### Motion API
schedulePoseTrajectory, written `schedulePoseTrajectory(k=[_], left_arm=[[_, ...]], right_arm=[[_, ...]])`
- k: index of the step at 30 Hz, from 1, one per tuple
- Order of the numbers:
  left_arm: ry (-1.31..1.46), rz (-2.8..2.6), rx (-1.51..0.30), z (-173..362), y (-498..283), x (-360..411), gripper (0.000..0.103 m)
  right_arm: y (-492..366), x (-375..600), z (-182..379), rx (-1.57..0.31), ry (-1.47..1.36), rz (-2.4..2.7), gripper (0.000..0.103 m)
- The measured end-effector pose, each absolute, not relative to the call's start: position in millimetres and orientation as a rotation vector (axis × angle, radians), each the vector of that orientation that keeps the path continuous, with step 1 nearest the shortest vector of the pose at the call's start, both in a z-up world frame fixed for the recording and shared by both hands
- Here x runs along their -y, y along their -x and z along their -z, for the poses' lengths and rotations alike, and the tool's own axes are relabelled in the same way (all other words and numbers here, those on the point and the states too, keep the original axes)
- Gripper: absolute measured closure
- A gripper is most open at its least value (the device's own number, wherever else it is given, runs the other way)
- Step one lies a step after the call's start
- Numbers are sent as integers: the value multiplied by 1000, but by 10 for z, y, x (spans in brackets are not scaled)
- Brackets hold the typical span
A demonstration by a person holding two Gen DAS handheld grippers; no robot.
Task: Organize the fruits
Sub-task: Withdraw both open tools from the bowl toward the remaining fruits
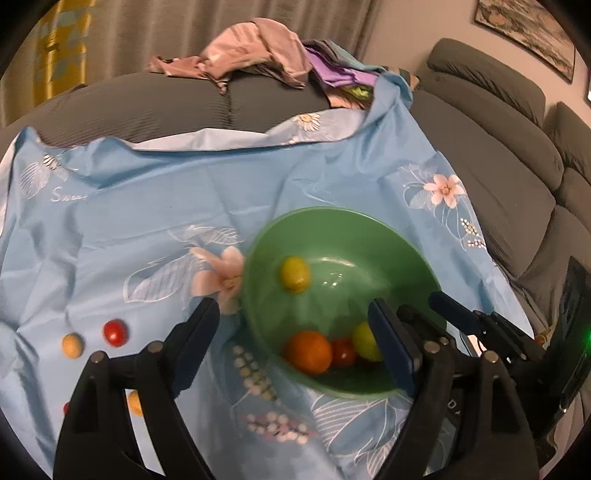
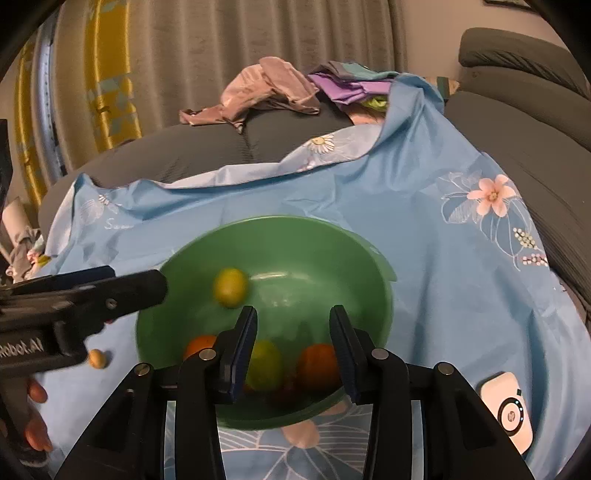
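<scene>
1. With both claws spread and holding nothing over the green bowl (image 1: 369, 236), my loose fruit lies leftward on the blue cloth (image 1: 147, 206)
2. My left claw (image 1: 291, 325) is nearer the red fruit (image 1: 115, 332) and tan fruit (image 1: 72, 345)
3. My right claw (image 2: 293, 332) hovers above the bowl's fruit, farther away

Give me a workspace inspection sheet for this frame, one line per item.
Surface: blue floral cloth spread over a grey sofa.
Job's things: green bowl holding several fruits, including a blurred yellow fruit; red fruit and tan fruit lie on the cloth outside the bowl.
Clutter: crumpled clothes; white device.
Grippers: left gripper open; right gripper open, over the bowl.
Cables: nothing seen.
Surroundings: curtain, framed picture.
</scene>
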State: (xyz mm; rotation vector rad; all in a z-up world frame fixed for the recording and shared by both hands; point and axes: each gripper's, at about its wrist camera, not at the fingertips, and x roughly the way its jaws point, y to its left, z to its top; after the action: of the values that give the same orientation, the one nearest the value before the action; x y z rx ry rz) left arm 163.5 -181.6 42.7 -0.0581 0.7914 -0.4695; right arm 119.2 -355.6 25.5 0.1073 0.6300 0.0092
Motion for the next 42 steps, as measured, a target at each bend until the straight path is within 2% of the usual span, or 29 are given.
schedulePoseTrajectory(k=[11, 23, 34, 42], left_arm=[[110, 281, -779, -356, -1217, 910, 19], [156, 70, -848, 82, -587, -114, 19], [216, 136, -863, 347, -387, -296, 19], [137, 172, -839, 209, -690, -301, 19]], right_arm=[[-966, 2790, -396, -589, -38, -295, 61], [-878, 1941, -39, -739, 27, -614, 61], [-1020, 1846, 216, -834, 34, -586, 61], [-1336, 1507, 225, -858, 118, -555, 61]])
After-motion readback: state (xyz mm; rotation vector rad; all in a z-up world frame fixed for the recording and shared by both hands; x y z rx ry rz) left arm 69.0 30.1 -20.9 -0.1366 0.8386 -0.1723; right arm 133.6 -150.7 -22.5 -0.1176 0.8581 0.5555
